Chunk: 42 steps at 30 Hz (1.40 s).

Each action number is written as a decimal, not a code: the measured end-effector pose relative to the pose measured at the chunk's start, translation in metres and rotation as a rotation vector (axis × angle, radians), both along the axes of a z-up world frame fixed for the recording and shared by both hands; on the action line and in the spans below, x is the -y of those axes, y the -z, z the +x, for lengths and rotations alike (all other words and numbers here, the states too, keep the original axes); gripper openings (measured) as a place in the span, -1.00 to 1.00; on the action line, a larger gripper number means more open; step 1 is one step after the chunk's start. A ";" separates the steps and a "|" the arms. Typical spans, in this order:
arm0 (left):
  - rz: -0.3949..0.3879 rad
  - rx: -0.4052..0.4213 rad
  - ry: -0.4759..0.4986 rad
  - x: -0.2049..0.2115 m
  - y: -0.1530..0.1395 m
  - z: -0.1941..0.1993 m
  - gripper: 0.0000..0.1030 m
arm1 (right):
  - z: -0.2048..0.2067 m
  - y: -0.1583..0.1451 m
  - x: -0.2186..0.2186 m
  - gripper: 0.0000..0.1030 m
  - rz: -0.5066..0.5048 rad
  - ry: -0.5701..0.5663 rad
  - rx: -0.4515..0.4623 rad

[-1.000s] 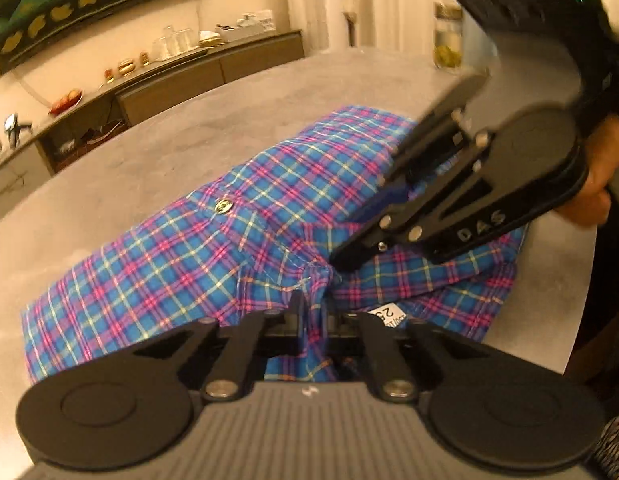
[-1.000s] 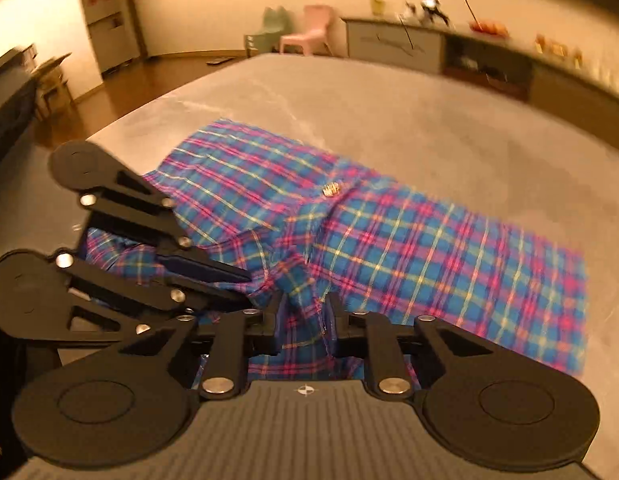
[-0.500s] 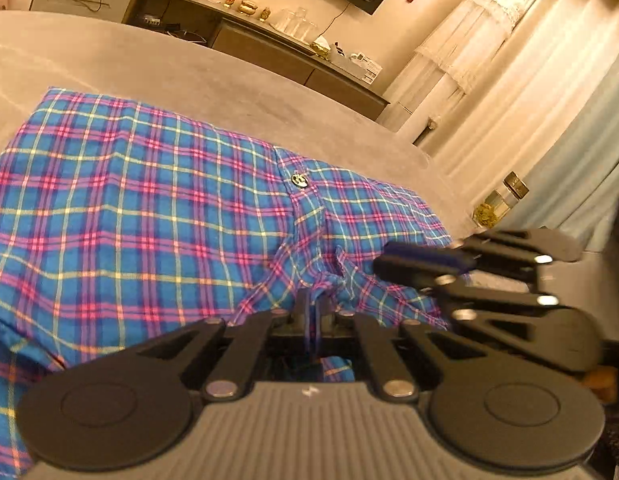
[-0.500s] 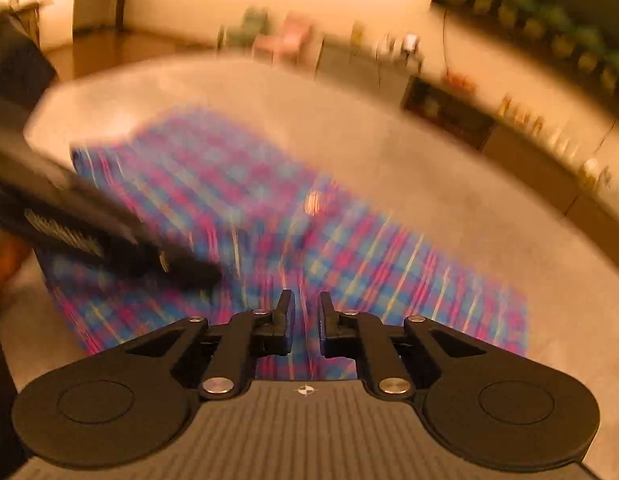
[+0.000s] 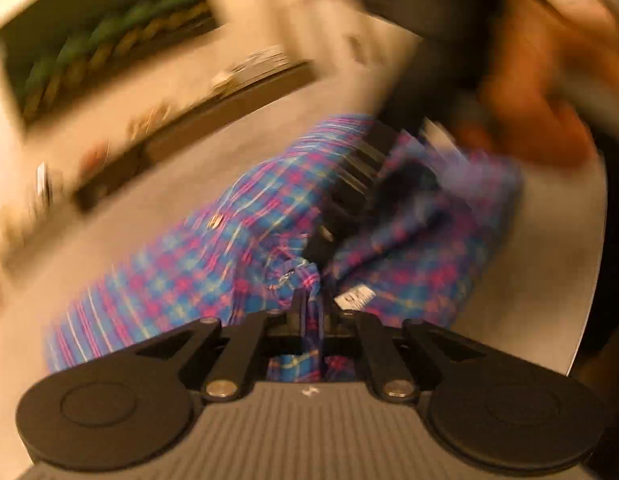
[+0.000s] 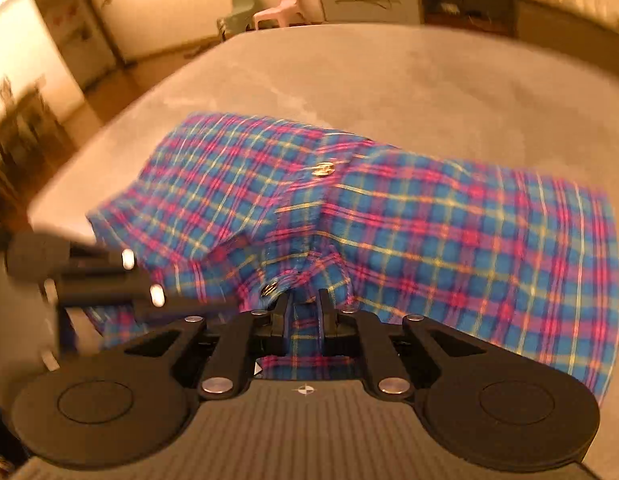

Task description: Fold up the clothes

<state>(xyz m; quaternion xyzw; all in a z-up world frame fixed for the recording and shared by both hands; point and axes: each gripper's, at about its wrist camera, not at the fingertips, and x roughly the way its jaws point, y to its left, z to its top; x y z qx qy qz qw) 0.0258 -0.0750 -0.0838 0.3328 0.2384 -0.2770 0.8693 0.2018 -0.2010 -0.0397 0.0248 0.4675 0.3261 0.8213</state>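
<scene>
Between the closed fingers of your left tool [image 5: 309, 306] and right tool [image 6: 303, 306], each clamps a bunched fold of the plaid shirt [image 6: 429, 232], which spreads outward across the grey tabletop [image 6: 389, 72].

Thin woven cotton-like cloth on the plaid shirt [image 6: 409, 216], soft and creased, with shiny metal snaps. Matt grey table [image 6: 409, 80], faintly mottled like stone. At the bottom of the frame, the right gripper [image 6: 303, 312] is matt black plastic with bright metal rivets and a ribbed grey body.
</scene>
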 end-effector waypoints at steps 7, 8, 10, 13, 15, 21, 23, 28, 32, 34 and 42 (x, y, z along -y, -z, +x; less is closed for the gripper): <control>0.061 0.049 0.036 0.011 -0.008 -0.025 -0.63 | -0.020 -0.014 0.007 -0.74 -0.100 -0.009 0.159; 0.038 0.025 0.038 0.007 -0.013 -0.030 -0.46 | -0.023 -0.016 0.010 -0.74 -0.137 -0.011 0.195; 0.025 -0.025 0.035 -0.001 -0.013 -0.032 -0.35 | -0.029 -0.023 0.020 -0.74 -0.202 -0.008 0.259; 0.032 -0.081 0.017 -0.018 -0.008 -0.026 -0.35 | -0.035 -0.017 0.031 -0.74 -0.318 -0.043 0.321; 0.041 -0.106 0.013 -0.028 -0.006 -0.016 -0.35 | -0.036 -0.006 0.031 -0.74 -0.396 -0.077 0.325; 0.241 0.057 -0.133 -0.031 0.006 0.055 -0.48 | -0.062 -0.005 -0.006 -0.74 -0.478 -0.163 0.274; 0.226 0.085 -0.251 -0.040 0.002 0.081 -0.61 | -0.084 -0.013 -0.022 -0.74 -0.315 -0.240 0.207; -0.122 0.009 -0.360 -0.068 -0.045 0.075 -0.54 | -0.091 -0.040 -0.008 -0.65 -0.103 -0.179 0.251; -0.090 -0.051 -0.311 -0.061 -0.030 0.079 -0.49 | -0.058 -0.026 0.013 -0.63 -0.138 -0.057 0.261; -0.075 -0.081 -0.287 -0.058 -0.023 0.081 -0.49 | -0.061 -0.014 0.002 -0.63 -0.167 -0.098 0.269; 0.153 0.031 -0.203 -0.039 0.001 0.098 -0.57 | -0.132 -0.002 -0.076 -0.71 -0.289 -0.313 0.398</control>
